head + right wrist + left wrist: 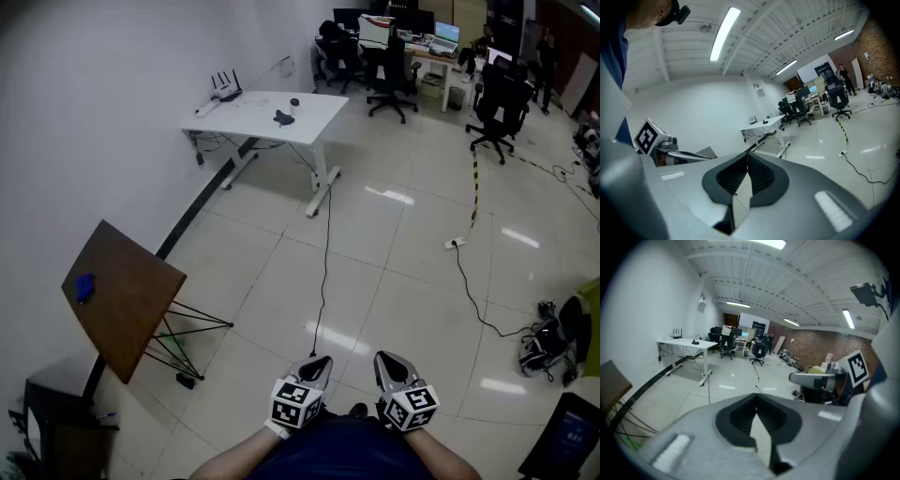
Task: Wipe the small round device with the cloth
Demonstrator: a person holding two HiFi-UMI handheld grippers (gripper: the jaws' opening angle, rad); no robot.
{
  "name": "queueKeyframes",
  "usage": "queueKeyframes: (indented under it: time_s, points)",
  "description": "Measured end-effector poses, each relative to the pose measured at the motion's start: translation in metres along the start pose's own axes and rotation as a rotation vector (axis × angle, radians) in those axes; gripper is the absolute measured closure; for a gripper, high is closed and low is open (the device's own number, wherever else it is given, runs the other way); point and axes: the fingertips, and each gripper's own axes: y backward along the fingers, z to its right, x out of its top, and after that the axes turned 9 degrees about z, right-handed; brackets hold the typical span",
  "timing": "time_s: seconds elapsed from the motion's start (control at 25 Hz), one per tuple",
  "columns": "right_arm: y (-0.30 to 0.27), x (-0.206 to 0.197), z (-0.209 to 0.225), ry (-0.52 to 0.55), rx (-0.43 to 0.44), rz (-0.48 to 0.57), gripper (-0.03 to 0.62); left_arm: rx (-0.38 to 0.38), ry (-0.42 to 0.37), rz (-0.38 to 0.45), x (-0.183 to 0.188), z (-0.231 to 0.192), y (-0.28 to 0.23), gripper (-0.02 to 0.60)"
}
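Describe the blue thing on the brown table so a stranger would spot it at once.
Along the white wall, nearer than the white desk, stands a brown table on thin dark legs. Near its left corner lies a small bright blue thing, probably the cloth. It is the only item visible on that tabletop, a single blue spot against the brown.

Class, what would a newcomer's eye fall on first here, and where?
The two shut, empty grippers, left gripper and right gripper, sit side by side at the bottom of the head view. At left stands a brown table bearing a small blue thing; a white desk stands farther off by the wall.
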Motion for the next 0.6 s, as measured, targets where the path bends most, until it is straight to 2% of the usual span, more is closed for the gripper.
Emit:
queueKeyframes:
  time_s: [0.2, 0.36, 0.6]
  points:
    - [-0.001, 0.000, 0.017, -0.018, -0.020, -0.010, 0.582, 0.023, 0.023, 0.014, 0.004, -0.005, -0.006, 0.580]
    - [-0.018, -0.008, 0.015, -0.028, 0.003, -0.047, 0.582, 0.051, 0.048, 0.011, 0.009, -0.020, -0.009, 0.580]
    - [-0.052, -0.004, 0.024, -0.001, 0.001, -0.071, 0.582, 0.026, 0.082, 0.010, 0.014, -0.041, -0.035, 0.580]
